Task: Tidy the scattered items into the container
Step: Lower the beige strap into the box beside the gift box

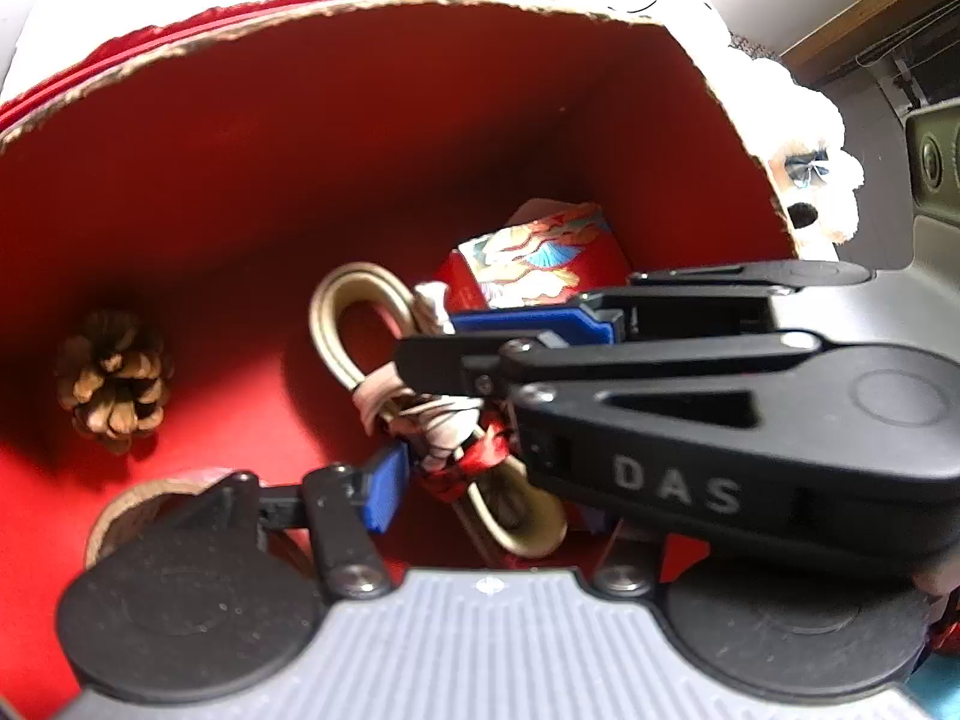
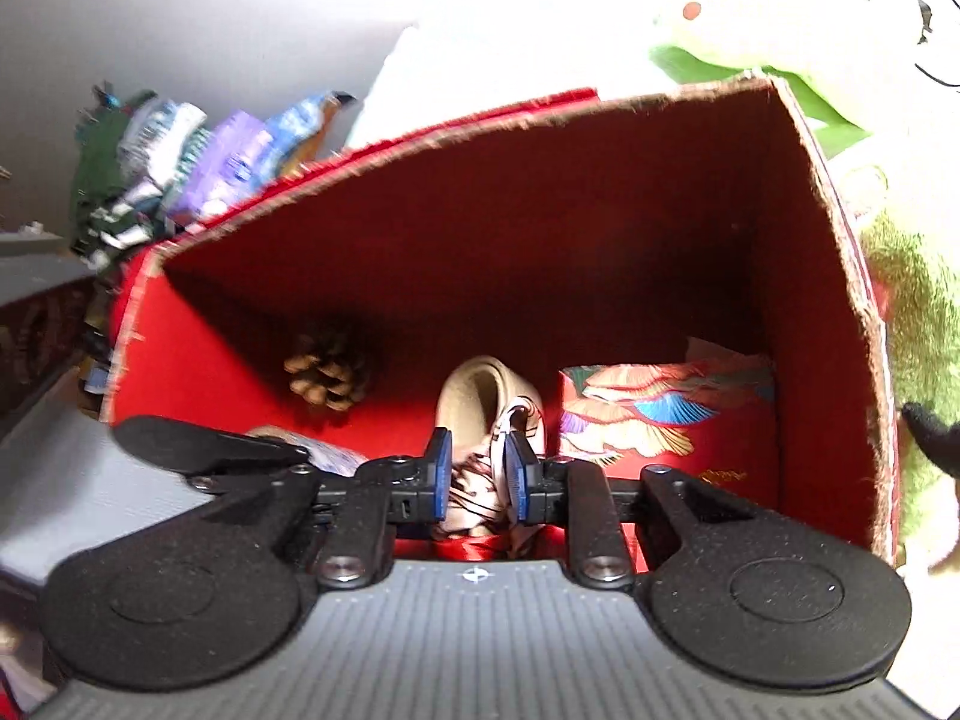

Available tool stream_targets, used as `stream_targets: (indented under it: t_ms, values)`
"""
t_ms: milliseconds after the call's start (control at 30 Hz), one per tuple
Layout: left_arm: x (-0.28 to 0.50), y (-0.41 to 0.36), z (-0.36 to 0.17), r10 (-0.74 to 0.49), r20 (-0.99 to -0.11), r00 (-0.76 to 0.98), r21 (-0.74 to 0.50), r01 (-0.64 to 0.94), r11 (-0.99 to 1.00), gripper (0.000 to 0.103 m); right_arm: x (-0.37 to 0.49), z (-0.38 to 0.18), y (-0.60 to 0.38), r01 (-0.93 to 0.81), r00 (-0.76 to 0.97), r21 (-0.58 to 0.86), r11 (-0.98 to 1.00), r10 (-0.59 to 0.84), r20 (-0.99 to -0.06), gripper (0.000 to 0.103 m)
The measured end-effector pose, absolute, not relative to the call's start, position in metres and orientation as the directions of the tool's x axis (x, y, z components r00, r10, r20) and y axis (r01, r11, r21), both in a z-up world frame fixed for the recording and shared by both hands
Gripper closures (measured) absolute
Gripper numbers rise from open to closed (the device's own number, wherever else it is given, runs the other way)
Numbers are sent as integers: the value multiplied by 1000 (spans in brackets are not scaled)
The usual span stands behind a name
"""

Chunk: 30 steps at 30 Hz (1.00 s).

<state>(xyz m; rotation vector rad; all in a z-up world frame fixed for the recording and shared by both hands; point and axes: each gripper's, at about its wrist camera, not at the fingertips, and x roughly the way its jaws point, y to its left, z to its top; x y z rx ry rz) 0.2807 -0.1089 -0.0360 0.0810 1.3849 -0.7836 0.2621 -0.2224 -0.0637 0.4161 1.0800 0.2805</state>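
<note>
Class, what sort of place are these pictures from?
Probably a home, perhaps at holiday tidy-up time: a red felt box holds a pine cone, with plush toys beside it.

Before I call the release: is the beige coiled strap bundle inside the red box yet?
Inside. The strap bundle sits low between the red box walls, beside the pine cone, with the right gripper closed on its tie.
</note>
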Motion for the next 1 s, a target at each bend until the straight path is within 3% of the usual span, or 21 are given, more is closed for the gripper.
stream_targets:
  t_ms: [233,433,600,800,867,1000]
  values:
    - [282,-107,-37,-463,-886,-19,-403,527,749,42,264,-64,-227,-46,436,545,837,507,-743,86]
    - [284,-104,-38,-479,-878,-24,-424,505,752,41,283,-69,-225,-43,291,625,780,608,-739,86]
    - [285,-102,-37,-489,-872,-16,-432,493,755,39,284,-66,-227,-27,352,672,740,636,-687,86]
    - [283,-102,-36,-483,-876,-10,-424,494,759,42,309,-88,-227,118,222,657,745,625,-748,88]
    - [283,-101,-35,-502,-865,-16,-441,502,744,32,310,-92,-227,158,223,634,757,598,-770,90]
    - [284,-99,-34,-513,-858,-15,-454,489,745,30,301,-89,-229,178,297,603,778,542,-786,96]
